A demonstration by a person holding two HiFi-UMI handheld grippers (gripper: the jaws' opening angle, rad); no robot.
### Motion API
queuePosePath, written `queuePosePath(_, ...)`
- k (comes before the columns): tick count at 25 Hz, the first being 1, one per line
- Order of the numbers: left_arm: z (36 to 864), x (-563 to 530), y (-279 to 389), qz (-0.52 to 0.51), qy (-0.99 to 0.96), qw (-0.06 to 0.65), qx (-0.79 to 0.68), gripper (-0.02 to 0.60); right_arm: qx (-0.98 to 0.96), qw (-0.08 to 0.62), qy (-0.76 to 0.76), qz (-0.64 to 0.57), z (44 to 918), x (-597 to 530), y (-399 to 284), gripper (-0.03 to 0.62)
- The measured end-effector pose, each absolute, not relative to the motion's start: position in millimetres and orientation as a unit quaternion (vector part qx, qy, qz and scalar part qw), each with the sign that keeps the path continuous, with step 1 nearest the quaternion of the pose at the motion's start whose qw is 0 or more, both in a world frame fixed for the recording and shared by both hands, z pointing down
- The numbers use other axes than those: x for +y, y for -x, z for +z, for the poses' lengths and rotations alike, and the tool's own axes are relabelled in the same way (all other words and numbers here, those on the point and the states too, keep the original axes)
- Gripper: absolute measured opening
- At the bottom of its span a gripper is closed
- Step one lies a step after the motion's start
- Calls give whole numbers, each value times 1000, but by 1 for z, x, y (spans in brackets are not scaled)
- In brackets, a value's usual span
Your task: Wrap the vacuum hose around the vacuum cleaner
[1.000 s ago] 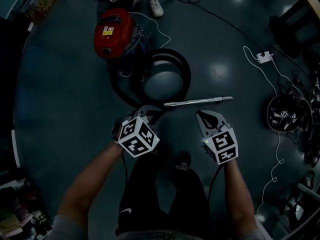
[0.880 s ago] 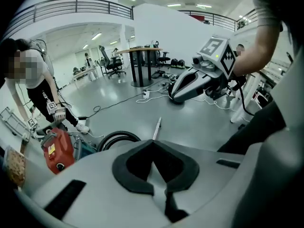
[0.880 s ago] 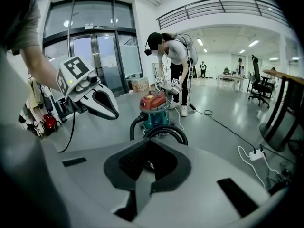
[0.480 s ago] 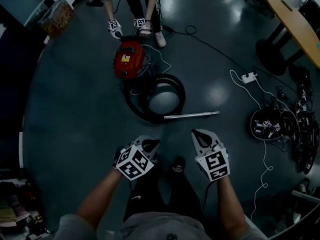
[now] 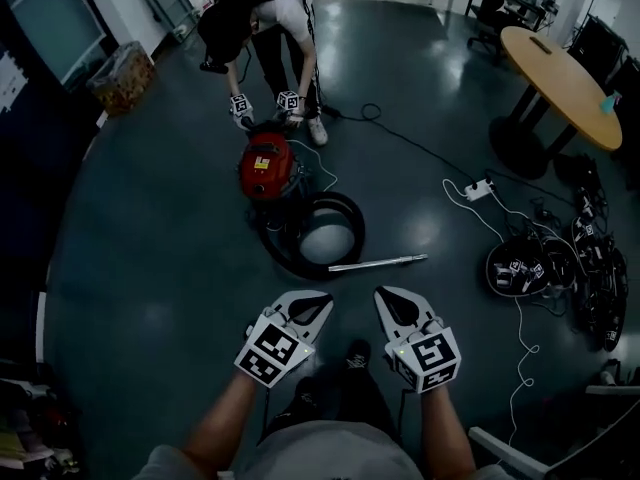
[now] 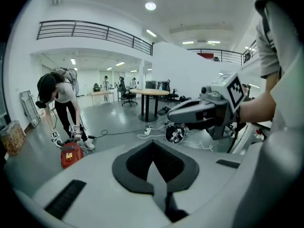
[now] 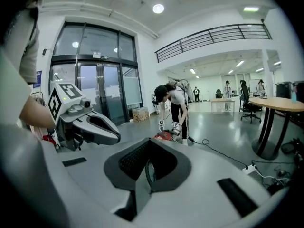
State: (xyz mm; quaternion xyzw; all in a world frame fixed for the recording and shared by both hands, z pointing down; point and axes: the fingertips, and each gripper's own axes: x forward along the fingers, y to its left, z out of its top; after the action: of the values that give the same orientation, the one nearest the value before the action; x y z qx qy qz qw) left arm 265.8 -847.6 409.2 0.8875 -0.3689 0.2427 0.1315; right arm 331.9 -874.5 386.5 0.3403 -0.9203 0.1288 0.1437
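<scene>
The red vacuum cleaner point(image 5: 268, 165) stands on the dark floor, far ahead of me. Its black hose point(image 5: 356, 230) lies coiled in a ring beside it, and a metal wand point(image 5: 377, 262) lies at the ring's near edge. Another person point(image 5: 262, 13) bends over the vacuum with a marker gripper in each hand. My left gripper point(image 5: 310, 302) and right gripper point(image 5: 392, 299) hang side by side high above the floor, both shut and empty. The left gripper view shows the vacuum point(image 6: 71, 154) small at lower left. In the right gripper view the vacuum point(image 7: 164, 136) sits just past the shut jaws.
A round wooden table point(image 5: 555, 86) stands at the right. A power strip point(image 5: 478, 188) with white cable and a heap of dark gear point(image 5: 560, 263) lie on the floor to the right. A box point(image 5: 120, 76) sits by the glass wall at left.
Both grippers have risen away from the floor, so the vacuum, hose and wand look smaller and farther. The view has tilted up and the other person at the vacuum has come into sight.
</scene>
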Motion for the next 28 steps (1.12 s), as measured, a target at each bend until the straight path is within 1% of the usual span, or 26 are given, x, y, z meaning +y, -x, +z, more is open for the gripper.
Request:
queuePosePath(6, 353, -817, -247, 177, -907, 104, -368, 8, -914, 125, -376, 82, 322, -828, -305, 4)
queuePosePath(14, 282, -775, -224, 86, -918, 101, -373, 8, -906, 78, -414, 46, 259, -767, -271, 4)
queuePosePath(20, 249, -745, -219, 60, -927, 73, -363, 8, -900, 41, -434, 26, 223, -738, -264, 3)
queuePosePath(28, 232, -722, -229, 50, -933, 62, -351, 8, -899, 36, -436, 5, 205, -716, -265, 3)
